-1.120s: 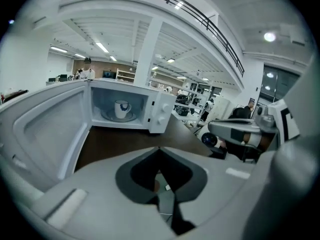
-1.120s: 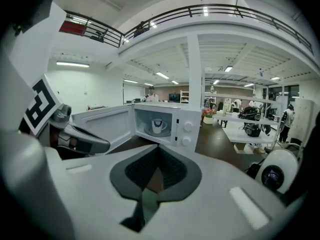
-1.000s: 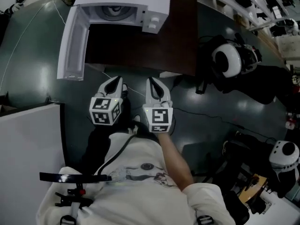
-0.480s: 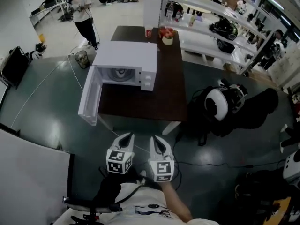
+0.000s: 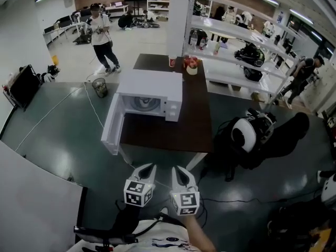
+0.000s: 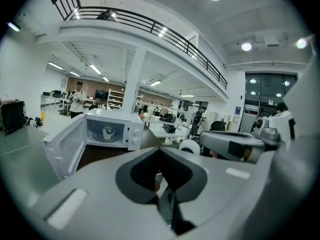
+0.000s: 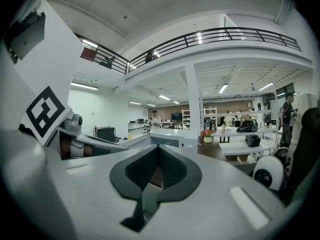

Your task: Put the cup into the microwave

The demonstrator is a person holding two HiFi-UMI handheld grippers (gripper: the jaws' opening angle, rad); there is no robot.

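A white microwave (image 5: 152,85) stands on a dark brown table (image 5: 178,133), its door (image 5: 112,127) swung open to the left. In the left gripper view a white cup (image 6: 106,132) stands on the turntable inside the microwave (image 6: 112,131). Both grippers hover side by side over the floor, short of the table's near edge. My left gripper (image 5: 148,167) is shut and holds nothing; its jaws (image 6: 161,176) meet. My right gripper (image 5: 177,169) is shut and empty too, seen from its own camera (image 7: 152,184).
A red cup (image 5: 172,61) and a pot of red flowers (image 5: 191,65) sit at the table's far end. A round white machine on black gear (image 5: 244,133) lies to the right of the table. Shelving (image 5: 236,33) runs behind. A person (image 5: 102,35) stands far back; a bin (image 5: 100,86) and a white panel (image 5: 31,193) are at left.
The head view has tilted up from the floor to take in the room. Both grippers, still shut and side by side, now sit farther from the table and microwave.
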